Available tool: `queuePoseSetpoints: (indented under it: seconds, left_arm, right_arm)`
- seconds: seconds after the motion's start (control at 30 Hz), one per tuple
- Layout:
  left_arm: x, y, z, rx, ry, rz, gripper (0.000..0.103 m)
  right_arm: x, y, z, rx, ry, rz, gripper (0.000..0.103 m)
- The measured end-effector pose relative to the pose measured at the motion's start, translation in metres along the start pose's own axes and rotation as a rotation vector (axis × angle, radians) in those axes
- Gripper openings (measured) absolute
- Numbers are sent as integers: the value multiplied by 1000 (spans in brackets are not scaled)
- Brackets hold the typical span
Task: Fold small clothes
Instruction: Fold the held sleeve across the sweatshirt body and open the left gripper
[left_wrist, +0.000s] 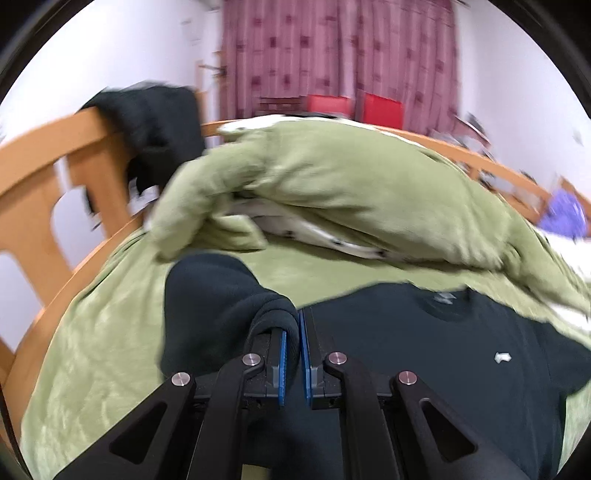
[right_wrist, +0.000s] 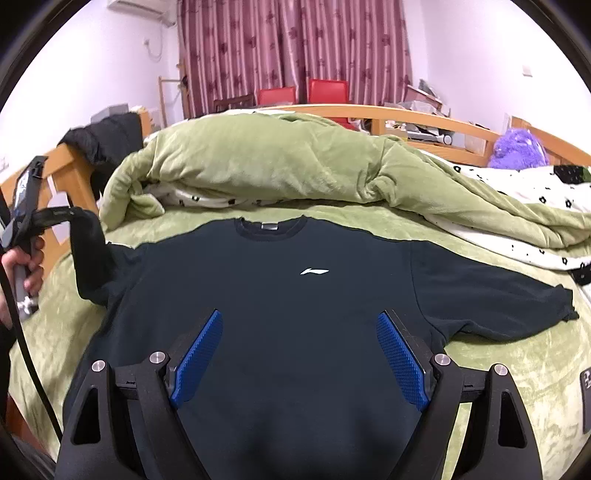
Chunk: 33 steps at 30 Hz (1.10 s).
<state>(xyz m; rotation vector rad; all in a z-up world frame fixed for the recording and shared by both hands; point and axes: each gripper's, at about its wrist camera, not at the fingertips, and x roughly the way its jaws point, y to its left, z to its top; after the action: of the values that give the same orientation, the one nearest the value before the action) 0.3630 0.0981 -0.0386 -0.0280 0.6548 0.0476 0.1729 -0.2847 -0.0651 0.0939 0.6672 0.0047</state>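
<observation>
A dark navy T-shirt (right_wrist: 280, 295) with a small white logo lies front up on the green bed cover. My right gripper (right_wrist: 299, 315) hovers open over its lower chest, with nothing pinched between the blue pads (right_wrist: 199, 356). My left gripper (left_wrist: 293, 328) is shut on the shirt's left sleeve (left_wrist: 210, 295), whose fabric bunches up between the pads. In the right wrist view the left gripper (right_wrist: 72, 213) is at the far left in a person's hand (right_wrist: 22, 266). There it holds that sleeve (right_wrist: 88, 251) lifted off the bed. The other sleeve (right_wrist: 498, 306) lies spread out flat.
A heaped green quilt (right_wrist: 266, 162) with a white spotted lining lies just behind the shirt. The wooden bed frame (left_wrist: 44, 177) runs along the left and back, with a black garment (left_wrist: 159, 122) draped over it. A purple plush toy (right_wrist: 517, 147) sits far right. A dark flat object (right_wrist: 585, 398) lies at the right edge.
</observation>
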Motion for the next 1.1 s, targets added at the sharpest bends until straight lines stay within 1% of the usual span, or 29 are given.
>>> queuePoseSetpoints:
  seconds: [0.07,0.13,0.23,0.27,0.37,0.47,0.5,0.53,0.57,0.6,0.63,0.67,0.7,0.73,0.8,0.83,0.97,1.07,1.1]
  left_arm:
    - [3,-35,-7,59,14,-11,7]
    - [7,-61,-18,99,37,-25,7]
    - [12,-97,-36,132,69,-42,7]
    - [17,-112,-45,144,95,-45,7]
    - [27,-134,-67,147,135,-60,7]
    - [35,-148,-91,118,156,-64,9]
    - [37,-151,-98,106,173,-69,15]
    - [38,-155,-104,107,194,-76,26]
    - [39,-160,-109,127,223,-84,31]
    - [37,-164,-112,148,236,-84,41]
    - [32,-168,-115,168,233,-81,48]
    - [26,-168,-116,173,222,-82,53]
    - [18,-167,-117,170,207,-88,66]
    - [11,-165,-117,159,194,-93,74]
    - [-8,-158,-115,135,170,-113,74]
    - [-17,-154,-114,134,163,-110,74]
    - [-41,-135,-115,138,119,-36,74]
    - [-52,-114,-117,123,123,10,74]
    - [-54,-107,-118,107,127,12,74]
  right_arm:
    - [-1,-7,1,21,6,15,85]
    - [-3,-13,3,31,0,21,85]
    - [-11,-17,4,29,-29,12,85]
    - [-13,-19,5,28,-36,16,85]
    - [-13,-24,6,44,-39,17,85]
    - [-10,-32,8,84,-22,47,85]
    - [-9,-35,7,93,-19,51,85]
    - [-8,-38,7,106,-14,58,85]
    - [-7,-41,8,116,-11,63,85]
    - [-7,-42,8,120,-10,65,85]
    - [-8,-44,8,124,-10,66,85]
    - [-8,-44,8,123,-11,65,85]
    - [-9,-44,9,118,-16,58,85]
    - [-9,-44,9,113,-19,49,85]
    - [-9,-42,9,100,-20,38,85]
    - [-9,-40,8,94,-18,41,85]
    - [-9,-33,4,73,-6,58,85]
    - [-9,-26,-1,58,9,63,85]
    - [-9,-25,-1,57,13,66,84]
